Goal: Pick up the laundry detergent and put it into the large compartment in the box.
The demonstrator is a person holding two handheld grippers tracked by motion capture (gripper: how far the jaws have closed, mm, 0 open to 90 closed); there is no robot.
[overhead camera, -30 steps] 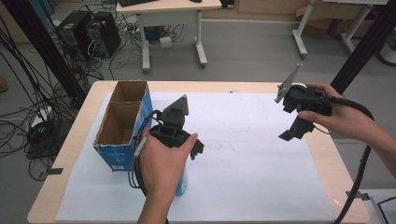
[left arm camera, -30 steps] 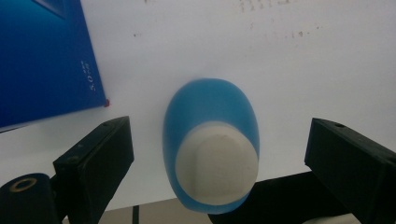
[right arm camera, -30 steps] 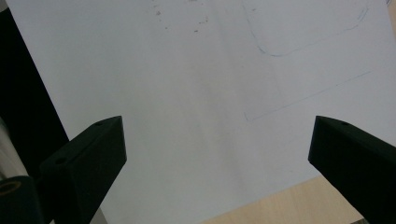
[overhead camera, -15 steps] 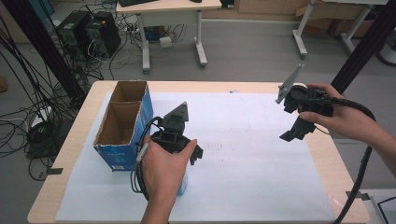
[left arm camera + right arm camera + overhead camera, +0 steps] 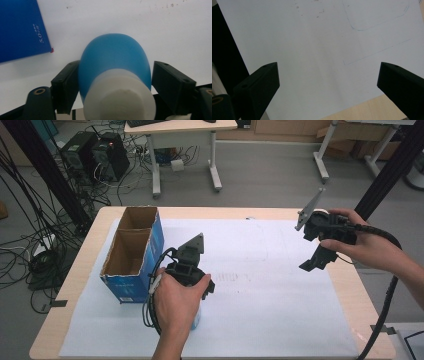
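1. Across the tabletop (image 5: 345, 285) lies a white paper sheet (image 5: 260, 315); its middle and near part are bare, giving open room between my two hands.
2. Along the sheet's left side stands a blue cardboard box (image 5: 132, 255), open at the top, just beside my left hand (image 5: 175, 305).
3. My left tool (image 5: 113, 82) points down at the sheet near the box's near corner, my forearm coming in from the near edge.
4. Its jaws have just been closing around a blue bottle (image 5: 115, 62) with a white cap; the left pad touches it, the right stands just off.
5. Seen along the tool, the bottle's long axis runs away from me, white cap nearest.
6. My right tool (image 5: 329, 85) hangs above the sheet's far right part, jaws spread wide with nothing between.
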